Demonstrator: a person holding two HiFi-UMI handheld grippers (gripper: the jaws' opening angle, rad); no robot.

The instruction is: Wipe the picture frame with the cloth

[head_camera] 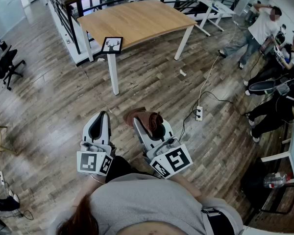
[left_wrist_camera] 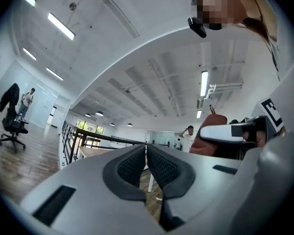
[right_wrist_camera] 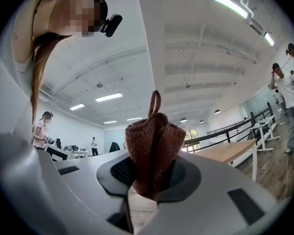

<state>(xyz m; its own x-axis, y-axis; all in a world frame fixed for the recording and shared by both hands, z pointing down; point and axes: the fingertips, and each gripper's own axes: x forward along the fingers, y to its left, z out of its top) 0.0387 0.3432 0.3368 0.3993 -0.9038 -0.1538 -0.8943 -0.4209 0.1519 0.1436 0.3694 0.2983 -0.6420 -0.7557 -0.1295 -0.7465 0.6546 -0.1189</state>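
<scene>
The picture frame (head_camera: 111, 45), black with a deer print, stands on the near edge of the wooden table (head_camera: 137, 21), far ahead of both grippers. My right gripper (head_camera: 148, 123) is shut on a brown knitted cloth (head_camera: 143, 118); in the right gripper view the cloth (right_wrist_camera: 154, 148) bunches up between the pads, its loop sticking up. My left gripper (head_camera: 104, 117) is shut with nothing in it; its dark pads (left_wrist_camera: 132, 166) meet in the left gripper view. Both grippers are held close to my body, pointing roughly level towards the table.
A power strip (head_camera: 199, 113) with cables lies on the wood floor to the right. Black railing (head_camera: 68, 13) runs behind the table. An office chair (head_camera: 5, 65) stands at the left. People (head_camera: 257, 33) work at the far right by more desks.
</scene>
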